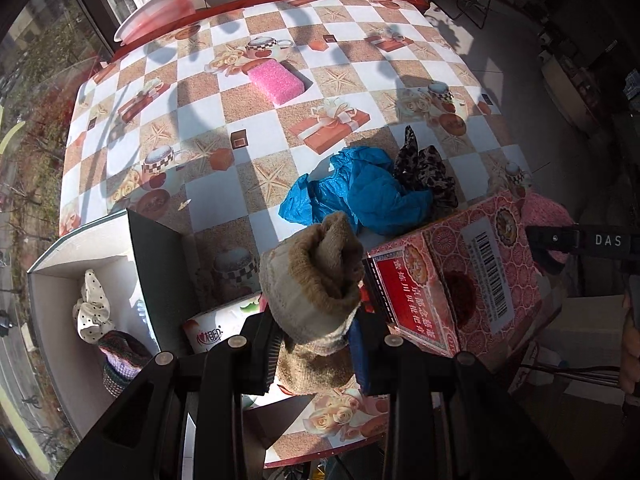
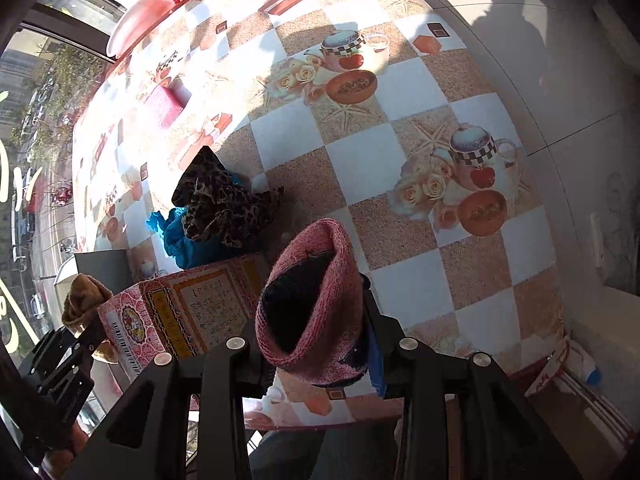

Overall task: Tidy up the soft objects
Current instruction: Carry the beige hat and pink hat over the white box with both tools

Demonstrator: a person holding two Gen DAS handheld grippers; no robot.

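Observation:
My left gripper point(image 1: 316, 344) is shut on a tan and cream fuzzy sock point(image 1: 312, 280), held above the table's near edge between a white box point(image 1: 80, 256) and a red patterned carton point(image 1: 452, 280). My right gripper point(image 2: 320, 360) is shut on a pink knitted hat point(image 2: 312, 300), held just right of the carton point(image 2: 188, 308). A blue crumpled cloth point(image 1: 360, 196) and a leopard-print cloth point(image 1: 424, 168) lie together on the table behind the carton. A pink sponge point(image 1: 276, 80) lies at the far middle.
The white box holds a polka-dot cloth point(image 1: 92, 308) and a knitted item point(image 1: 120, 356). A tissue pack point(image 1: 216, 328) lies by its dark flap point(image 1: 160, 272). A red-and-white basin point(image 1: 156, 12) sits beyond the far left edge. The checkered tablecloth point(image 2: 400, 208) spreads to the right.

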